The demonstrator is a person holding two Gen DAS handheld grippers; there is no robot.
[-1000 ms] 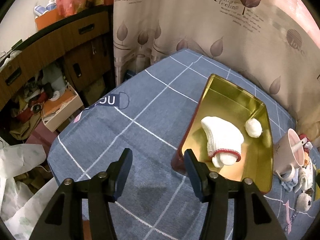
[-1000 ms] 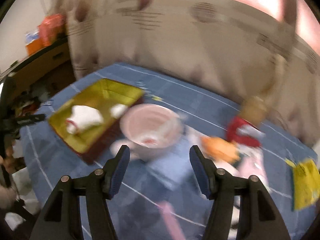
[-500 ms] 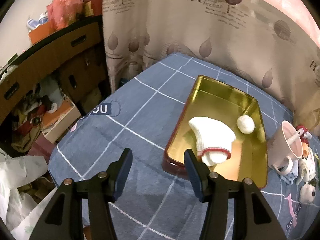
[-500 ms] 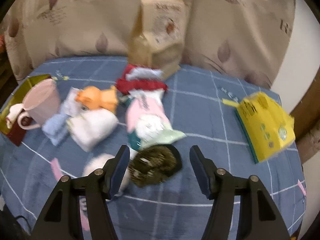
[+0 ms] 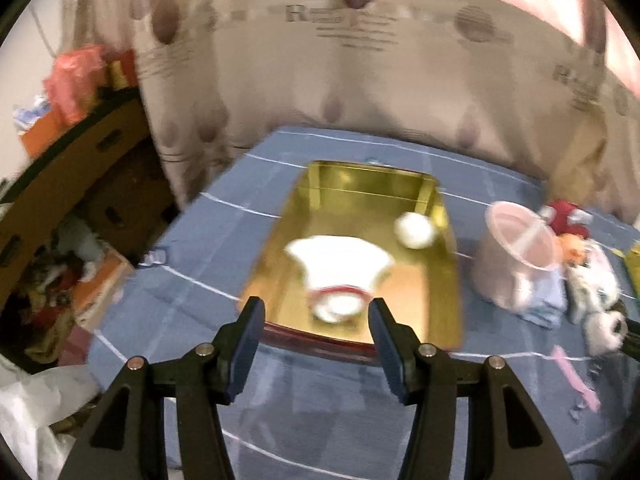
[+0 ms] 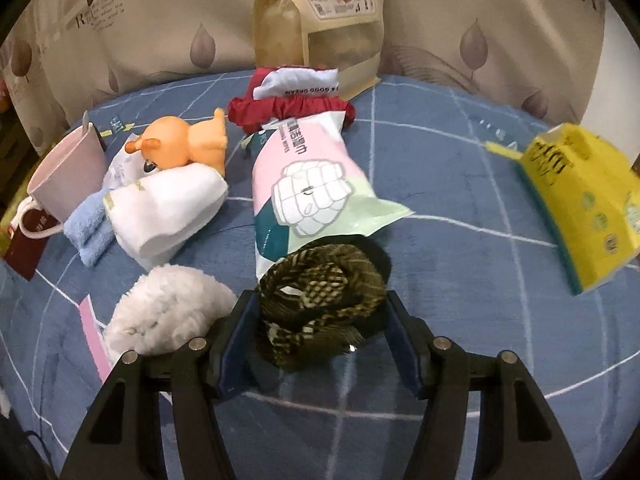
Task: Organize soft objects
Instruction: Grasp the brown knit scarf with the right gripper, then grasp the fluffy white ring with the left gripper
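Around the wipes pack [image 6: 316, 176]: a knitted roll [image 6: 320, 300] lay touching its near end, a folded towel [image 6: 168, 208] to its left, a toy [image 6: 180, 142] behind that towel, a tissue box [image 6: 580, 204] well apart on the right.

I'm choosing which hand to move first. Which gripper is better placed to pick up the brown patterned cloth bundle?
Right. The right gripper already straddles the brown patterned bundle, jaws open either side. The left gripper hangs empty before the gold tray.
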